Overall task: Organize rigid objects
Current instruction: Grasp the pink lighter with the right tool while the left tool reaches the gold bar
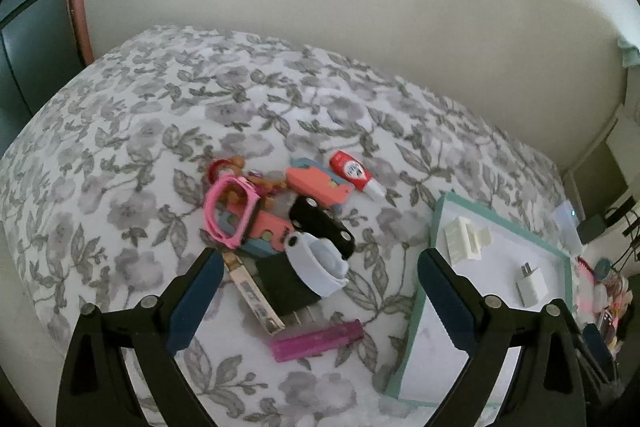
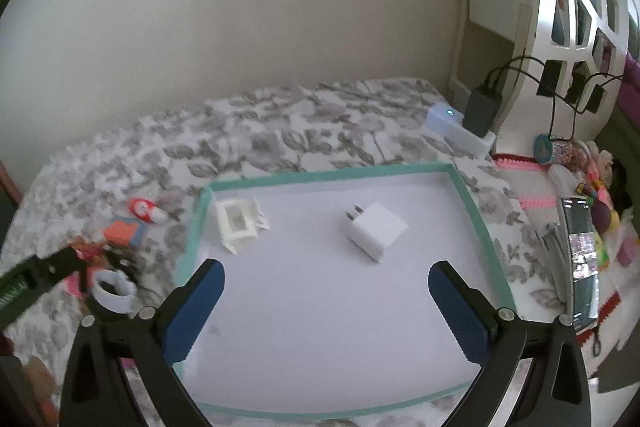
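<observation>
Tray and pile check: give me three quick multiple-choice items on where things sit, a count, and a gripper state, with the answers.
1. Where does the purple lighter lie?
A. in the tray
B. on the bedspread
C. between closed fingers

2. How many items are in the tray?
A. two
B. four
C. none

3. The right gripper is:
A. shut on the charger
B. open, holding nothing
C. out of view

Answers:
1 B, it rests on the floral bedspread left of the tray.
2 A, only the white charger and a white plastic piece.
3 B, its fingers are spread over bare tray floor.

The bed (image 1: 160, 131) wears matt floral cloth. Smooth white plastic forms the charger (image 2: 376, 229). The pink lighter (image 1: 316, 341) looks glossy, translucent plastic; the tray (image 2: 328, 174) floor is smooth and matt.
</observation>
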Demonstrator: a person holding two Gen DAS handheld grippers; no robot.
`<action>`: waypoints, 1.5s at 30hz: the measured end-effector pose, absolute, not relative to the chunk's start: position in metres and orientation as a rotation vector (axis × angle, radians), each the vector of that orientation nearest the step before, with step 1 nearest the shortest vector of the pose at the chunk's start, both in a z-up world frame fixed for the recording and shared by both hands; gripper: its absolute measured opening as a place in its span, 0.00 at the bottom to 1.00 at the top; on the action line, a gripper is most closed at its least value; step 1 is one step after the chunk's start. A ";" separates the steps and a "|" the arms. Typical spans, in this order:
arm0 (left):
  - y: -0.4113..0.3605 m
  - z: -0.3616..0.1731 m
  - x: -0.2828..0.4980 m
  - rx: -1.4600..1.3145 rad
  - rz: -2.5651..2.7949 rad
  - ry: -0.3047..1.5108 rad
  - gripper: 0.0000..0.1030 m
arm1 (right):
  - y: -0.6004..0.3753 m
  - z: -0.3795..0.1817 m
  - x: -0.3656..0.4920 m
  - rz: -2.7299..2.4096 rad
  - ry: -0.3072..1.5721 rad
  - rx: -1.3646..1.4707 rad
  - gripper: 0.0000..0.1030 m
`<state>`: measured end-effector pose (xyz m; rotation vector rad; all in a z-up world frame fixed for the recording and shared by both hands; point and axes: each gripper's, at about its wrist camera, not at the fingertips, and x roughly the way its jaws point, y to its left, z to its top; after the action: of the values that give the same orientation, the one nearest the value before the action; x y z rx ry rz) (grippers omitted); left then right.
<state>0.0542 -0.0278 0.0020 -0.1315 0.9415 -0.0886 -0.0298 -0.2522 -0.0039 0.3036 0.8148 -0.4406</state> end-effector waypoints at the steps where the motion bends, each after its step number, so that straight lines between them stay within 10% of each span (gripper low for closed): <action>1: -0.026 0.003 0.054 -0.136 -0.088 0.937 0.95 | -0.250 -0.002 -0.031 -0.425 0.801 0.319 1.00; 45: 0.078 -0.075 0.082 -0.220 0.186 1.232 0.95 | -0.084 -0.074 0.046 0.184 1.149 0.108 1.00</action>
<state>0.0824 0.0781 -0.0754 -0.2203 1.2318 0.1856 0.0458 -0.0841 -0.0735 0.1077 1.1495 0.1841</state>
